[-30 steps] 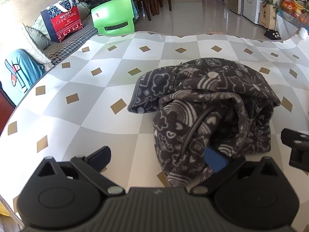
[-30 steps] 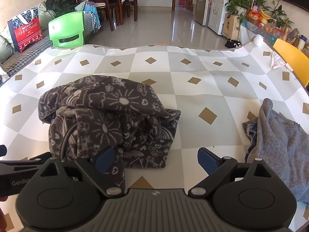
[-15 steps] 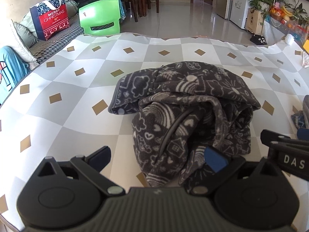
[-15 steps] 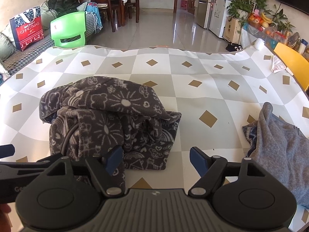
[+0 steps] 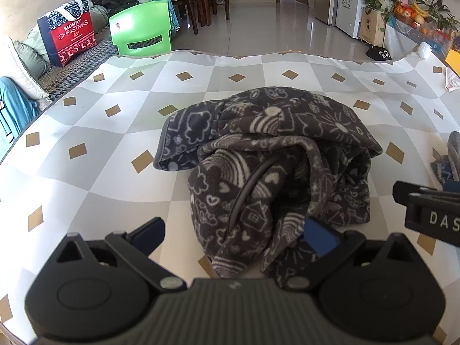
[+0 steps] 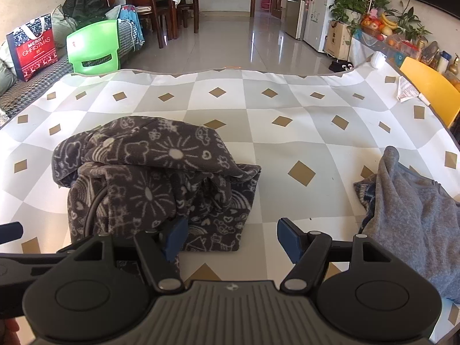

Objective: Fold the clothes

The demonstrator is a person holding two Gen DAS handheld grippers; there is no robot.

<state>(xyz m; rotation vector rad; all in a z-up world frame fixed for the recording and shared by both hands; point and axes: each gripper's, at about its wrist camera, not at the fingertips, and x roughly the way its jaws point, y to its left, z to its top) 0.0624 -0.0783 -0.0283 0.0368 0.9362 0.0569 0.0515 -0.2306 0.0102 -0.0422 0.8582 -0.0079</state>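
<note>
Closing in on the bundled fleece

Hovering at the table's near edge, both grippers flank the patterned fleece (image 5: 270, 169), likely to catch its loose hem. The left gripper (image 5: 233, 234) is spread, its right pad against cloth. The right gripper (image 6: 231, 237) has just been narrowing, with fabric beside its left pad and nothing pinched. A grey garment (image 6: 414, 215) at the right edge is cut off. The fleece's inner folds are hidden.

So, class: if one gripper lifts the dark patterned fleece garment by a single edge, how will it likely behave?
The patterned fleece garment already slumps in soft, bunched folds, so it would probably hang floppy and unfold. Its fuzzy pile suggests it should not slip easily. Being bulky fleece, it is probably light for its size and would likely drag and rumple across the tablecloth.
</note>
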